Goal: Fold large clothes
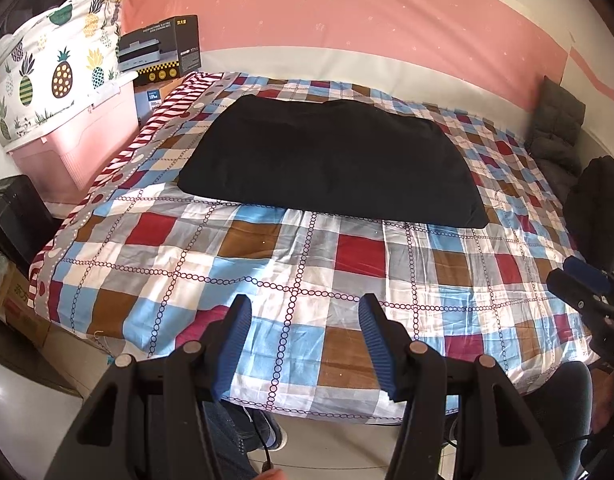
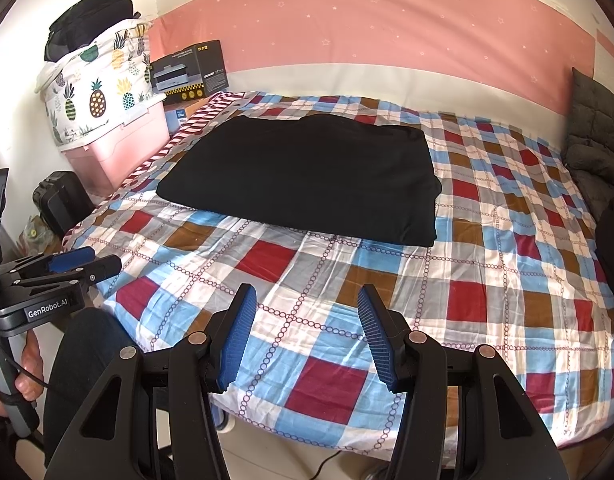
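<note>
A black garment [image 1: 327, 160] [image 2: 303, 176] lies folded into a flat rectangle on the checked bedspread [image 1: 267, 264] [image 2: 487, 260], toward the far half of the bed. My left gripper [image 1: 305, 308] hovers open over the near edge of the bed, nothing between its blue pads, well short of the garment. My right gripper [image 2: 307, 300] is likewise open and empty above the near edge. Each gripper shows in the other's view: the right gripper [image 1: 583, 280] at the right edge, the left gripper [image 2: 83, 264] at the left, held by a hand.
A pink storage box [image 2: 119, 148] with a pineapple-print bag [image 2: 95, 88] stands left of the bed, dark cartons [image 2: 191, 72] behind it. A grey padded jacket [image 2: 595, 136] lies at the bed's right side. A black case [image 2: 59, 200] sits on the floor at left.
</note>
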Demonstrator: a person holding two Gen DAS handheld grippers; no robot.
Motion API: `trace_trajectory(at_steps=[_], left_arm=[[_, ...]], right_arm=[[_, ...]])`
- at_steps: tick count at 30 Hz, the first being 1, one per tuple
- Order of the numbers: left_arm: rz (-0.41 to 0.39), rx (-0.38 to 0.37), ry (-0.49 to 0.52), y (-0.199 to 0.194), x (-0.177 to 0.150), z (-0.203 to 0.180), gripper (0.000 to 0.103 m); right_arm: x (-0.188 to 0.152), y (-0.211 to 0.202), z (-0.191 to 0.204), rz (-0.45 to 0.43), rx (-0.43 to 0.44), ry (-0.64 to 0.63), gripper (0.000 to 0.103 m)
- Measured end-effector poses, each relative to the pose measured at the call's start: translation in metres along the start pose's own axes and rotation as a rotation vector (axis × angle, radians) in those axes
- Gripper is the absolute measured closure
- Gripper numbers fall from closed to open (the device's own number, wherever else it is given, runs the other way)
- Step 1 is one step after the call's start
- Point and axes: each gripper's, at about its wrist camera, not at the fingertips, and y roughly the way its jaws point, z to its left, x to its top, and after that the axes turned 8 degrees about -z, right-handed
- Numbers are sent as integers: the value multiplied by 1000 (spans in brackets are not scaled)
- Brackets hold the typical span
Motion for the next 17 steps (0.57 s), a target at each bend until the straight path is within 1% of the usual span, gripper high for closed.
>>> trace_trajectory(at_steps=[5, 11, 17], left_arm=[[22, -33, -21, 4, 0, 2, 45], [23, -26, -21, 4, 0, 1, 45], [14, -7, -1, 4, 2, -2, 45]], right_arm=[[0, -1, -1, -1, -1, 0, 49], [0, -2, -4, -2, 0, 2, 49], [1, -5, -8, -9, 2, 5, 49]])
